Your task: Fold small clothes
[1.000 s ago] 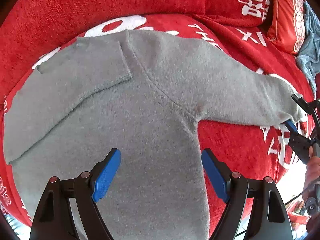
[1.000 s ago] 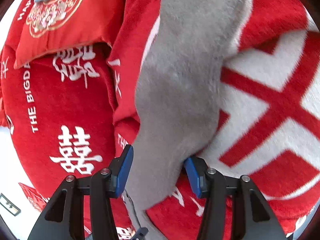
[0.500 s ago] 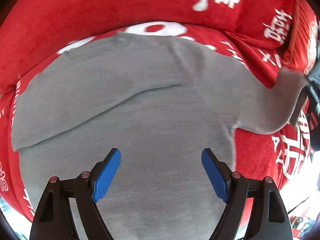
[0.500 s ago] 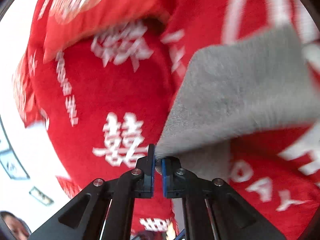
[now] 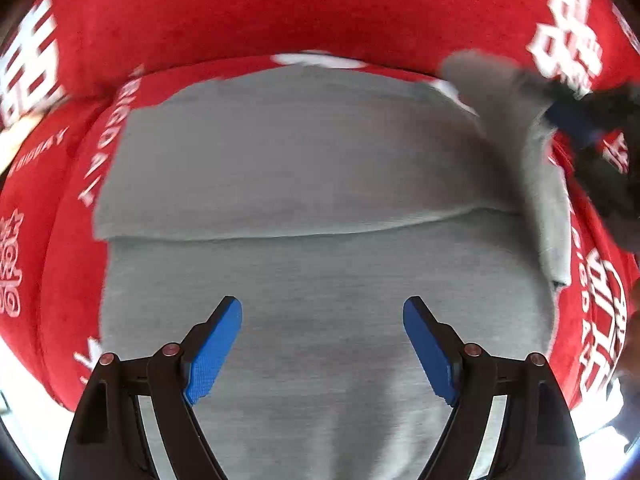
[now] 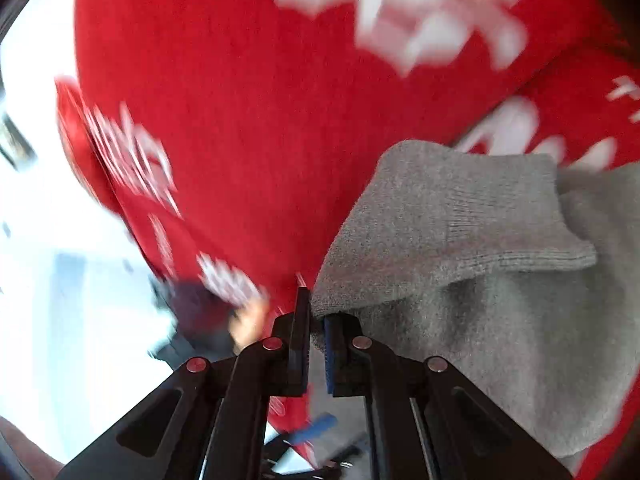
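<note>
A grey knit sweater (image 5: pixel 320 280) lies flat on a red sofa cover, one sleeve folded across its upper body. My left gripper (image 5: pixel 322 344) is open and empty, hovering over the sweater's lower body. My right gripper (image 6: pixel 317 344) is shut on the cuff of the other grey sleeve (image 6: pixel 460 224) and holds it lifted above the sweater. In the left wrist view that sleeve (image 5: pixel 500 84) rises at the upper right, with the right gripper (image 5: pixel 568 116) blurred beside it.
The red sofa cover (image 5: pixel 280 20) with white characters and lettering surrounds the sweater, with the sofa back behind. A bright floor area (image 6: pixel 60 280) lies beyond the sofa's edge on the left of the right wrist view.
My right gripper closed on the sleeve cuff, lifted it and carried it in over the sweater. My left gripper stayed open and moved lower over the sweater's body.
</note>
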The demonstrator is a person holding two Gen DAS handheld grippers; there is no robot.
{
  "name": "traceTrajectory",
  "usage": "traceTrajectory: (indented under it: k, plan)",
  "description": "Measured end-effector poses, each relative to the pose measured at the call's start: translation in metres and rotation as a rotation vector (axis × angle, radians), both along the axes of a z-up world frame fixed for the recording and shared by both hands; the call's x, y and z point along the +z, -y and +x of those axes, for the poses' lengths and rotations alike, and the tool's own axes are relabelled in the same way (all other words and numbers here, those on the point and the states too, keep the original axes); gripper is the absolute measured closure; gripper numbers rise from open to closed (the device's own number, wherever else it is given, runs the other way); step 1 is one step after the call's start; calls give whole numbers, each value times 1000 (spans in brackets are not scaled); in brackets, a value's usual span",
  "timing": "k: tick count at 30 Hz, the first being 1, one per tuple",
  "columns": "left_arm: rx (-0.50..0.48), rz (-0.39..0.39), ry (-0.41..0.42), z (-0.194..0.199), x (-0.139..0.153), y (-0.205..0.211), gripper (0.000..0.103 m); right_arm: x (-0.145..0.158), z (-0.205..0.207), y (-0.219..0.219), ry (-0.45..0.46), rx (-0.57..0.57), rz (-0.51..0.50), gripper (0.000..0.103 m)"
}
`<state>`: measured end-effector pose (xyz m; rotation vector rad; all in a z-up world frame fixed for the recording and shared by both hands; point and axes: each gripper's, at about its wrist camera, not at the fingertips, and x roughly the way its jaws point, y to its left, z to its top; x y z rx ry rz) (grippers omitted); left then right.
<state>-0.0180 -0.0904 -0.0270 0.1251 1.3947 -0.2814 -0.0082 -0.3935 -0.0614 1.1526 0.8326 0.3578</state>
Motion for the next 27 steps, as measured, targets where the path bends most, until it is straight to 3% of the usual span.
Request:
traceTrajectory:
  k: [4, 7, 9, 10, 13, 14, 15, 16, 17, 19, 22, 27]
  plan:
    - [61, 8, -4, 8, -6, -35, 20, -37, 33, -63, -158, 136, -141, 93]
    - [90, 10, -3, 10, -9, -58, 20, -52, 37, -77, -252, 133, -192, 85]
    - [104, 7, -8, 10, -10, -65, 20, -51, 29, -77, -263, 97, -184, 54]
    - [111, 4, -10, 10, -11, -69, 20, -47, 24, -73, -255, 56, -181, 51]
    - [124, -3, -17, 11, -13, -79, 20, -42, 19, -54, -260, -73, -137, 51]
    - [128, -5, -18, 11, -13, -82, 20, -42, 19, -48, -273, -115, -113, 57]
    - [132, -8, -19, 11, -13, -84, 20, -43, 22, -44, -281, -149, -92, 79]
    - [135, -11, -19, 9, -12, -87, 20, -40, 26, -45, -287, -159, -121, 93]
    - [138, -13, -19, 8, -11, -90, 20, -34, 30, -49, -282, -149, -177, 97]
    - [137, -12, -17, 6, -10, -96, 20, -15, 43, -70, -208, -59, -326, 97]
    - [139, 0, -31, 3, -15, -107, 20, 10, 65, -133, -84, 195, -510, 97]
    - [160, 14, -48, -3, -20, -123, 20, -3, 67, -222, -35, 519, -700, 95]
